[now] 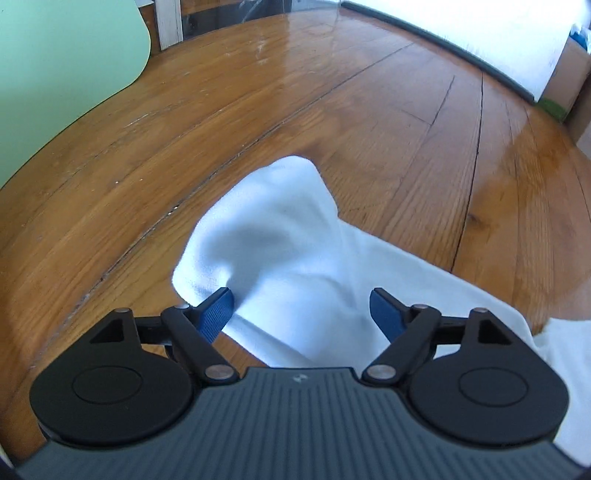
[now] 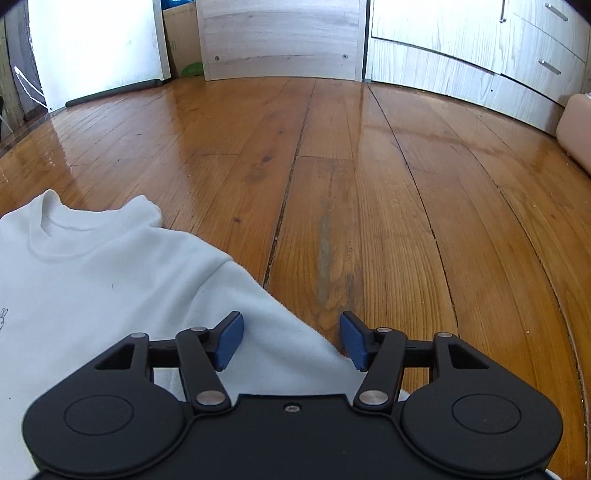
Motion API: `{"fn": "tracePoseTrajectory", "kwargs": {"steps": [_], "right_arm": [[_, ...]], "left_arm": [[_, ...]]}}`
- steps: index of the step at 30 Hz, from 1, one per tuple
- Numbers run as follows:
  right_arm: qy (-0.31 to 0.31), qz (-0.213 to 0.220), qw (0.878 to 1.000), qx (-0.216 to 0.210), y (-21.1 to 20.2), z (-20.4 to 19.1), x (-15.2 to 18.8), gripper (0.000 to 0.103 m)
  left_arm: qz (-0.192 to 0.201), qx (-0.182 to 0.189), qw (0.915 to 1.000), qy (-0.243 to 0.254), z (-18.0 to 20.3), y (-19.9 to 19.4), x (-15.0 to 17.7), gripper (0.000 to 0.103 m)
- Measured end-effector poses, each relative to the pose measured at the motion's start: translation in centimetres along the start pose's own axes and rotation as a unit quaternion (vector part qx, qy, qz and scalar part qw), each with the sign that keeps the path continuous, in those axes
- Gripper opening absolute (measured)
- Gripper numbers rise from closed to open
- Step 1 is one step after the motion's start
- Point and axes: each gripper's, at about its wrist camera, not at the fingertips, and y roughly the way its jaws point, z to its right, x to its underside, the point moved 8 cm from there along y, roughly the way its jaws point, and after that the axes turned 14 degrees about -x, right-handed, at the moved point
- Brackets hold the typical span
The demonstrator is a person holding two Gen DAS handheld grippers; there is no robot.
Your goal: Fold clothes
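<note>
A white sweatshirt [image 2: 92, 280] lies on the wooden floor [image 2: 369, 184], with its round collar [image 2: 55, 229] at the left of the right wrist view. My right gripper [image 2: 291, 341] hovers over the shoulder and sleeve, open, its blue pads apart above the cloth. In the left wrist view a bunched end of the white garment [image 1: 280, 236] rises in a hump on the floor [image 1: 258, 110]. My left gripper [image 1: 301, 314] stands wide open over that hump, with cloth between the blue fingers [image 1: 216, 314] and the left pad right at the fabric's edge.
A pale green panel [image 1: 55, 66] sits at the far left. A white board with a dark foam strip [image 1: 424, 33] runs along the back. Light wood cabinets and drawers [image 2: 461, 48] line the far wall; a pinkish cushion edge [image 2: 576, 125] is at the right.
</note>
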Motion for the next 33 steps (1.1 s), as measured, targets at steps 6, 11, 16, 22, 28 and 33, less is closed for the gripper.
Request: {"fn": "tracePoseTrajectory", "kwargs": {"steps": [6,11,16,22,28,33], "right_arm": [[-0.014,0.001,1.0,0.001,-0.3,0.2,0.4,0.065],[-0.008,-0.003,1.0,-0.001,-0.4,0.6,0.4,0.075],[-0.014,-0.004,1.0,0.003,-0.2,0.7,0.3,0.08],[-0.019,-0.001,1.0,-0.002,-0.5,0.3,0.4,0.072],[-0.144,0.003,0.989,0.042,-0.6,-3.1,0.8,0.001],[-0.124,0.007,0.987,0.097,-0.1,-1.2,0.7,0.003]], "left_arm": [[0.245,-0.18,0.9382,0.166,2.1,-6.3,-0.8,0.01],[0.21,-0.195,0.9472,0.143,0.8,-5.4,-1.2,0.065],[0.129,-0.172,0.9759,0.035,-5.5,-2.8,-1.6,0.087],[0.007,-0.086,0.9925,-0.086,-9.7,0.5,1.1,0.087],[0.049,-0.062,0.9969,0.001,-5.8,3.1,0.8,0.078],[0.152,-0.086,0.9781,0.113,-1.2,-0.4,-0.8,0.005]]}}
